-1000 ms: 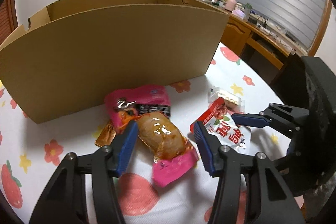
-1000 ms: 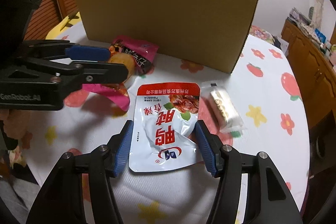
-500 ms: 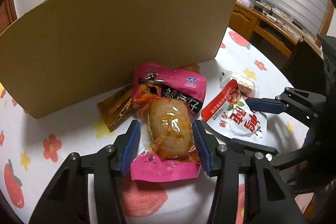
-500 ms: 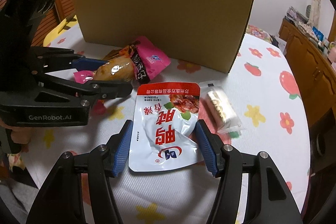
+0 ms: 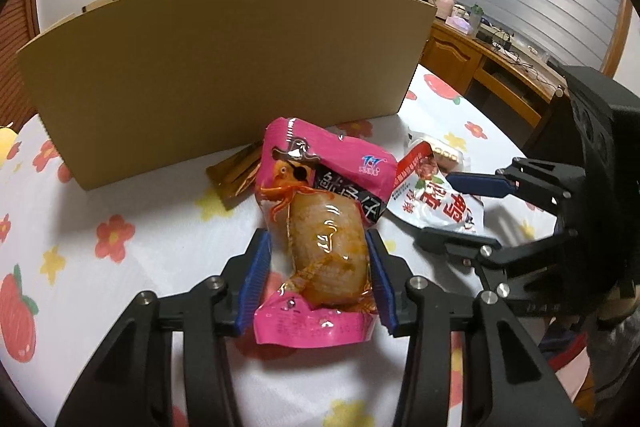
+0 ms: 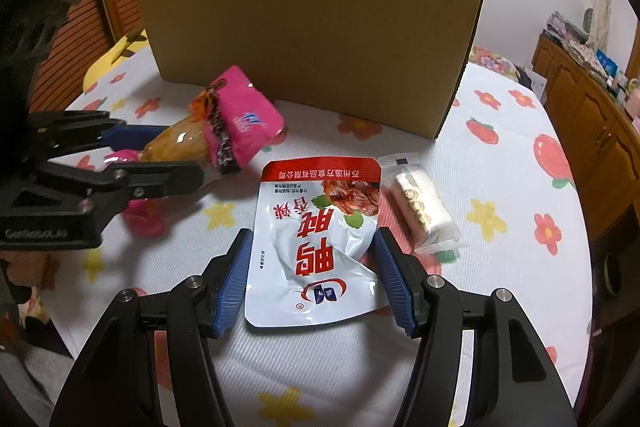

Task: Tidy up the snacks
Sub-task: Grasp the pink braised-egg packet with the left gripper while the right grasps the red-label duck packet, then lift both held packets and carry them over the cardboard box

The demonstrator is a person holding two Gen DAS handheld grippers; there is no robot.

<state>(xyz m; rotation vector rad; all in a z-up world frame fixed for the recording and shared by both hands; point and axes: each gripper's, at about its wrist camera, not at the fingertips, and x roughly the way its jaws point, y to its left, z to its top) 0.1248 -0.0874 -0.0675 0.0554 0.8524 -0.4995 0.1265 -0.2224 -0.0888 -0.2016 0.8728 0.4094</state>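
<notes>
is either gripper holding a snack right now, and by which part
The left gripper is closing on the pink squid pack, pads at its clear lower half. The right gripper only straddles the white pouch, not gripping.

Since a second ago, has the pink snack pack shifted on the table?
Yes. In the right wrist view the pink snack pack tipped up off the tablecloth, toward the cardboard box.
</notes>
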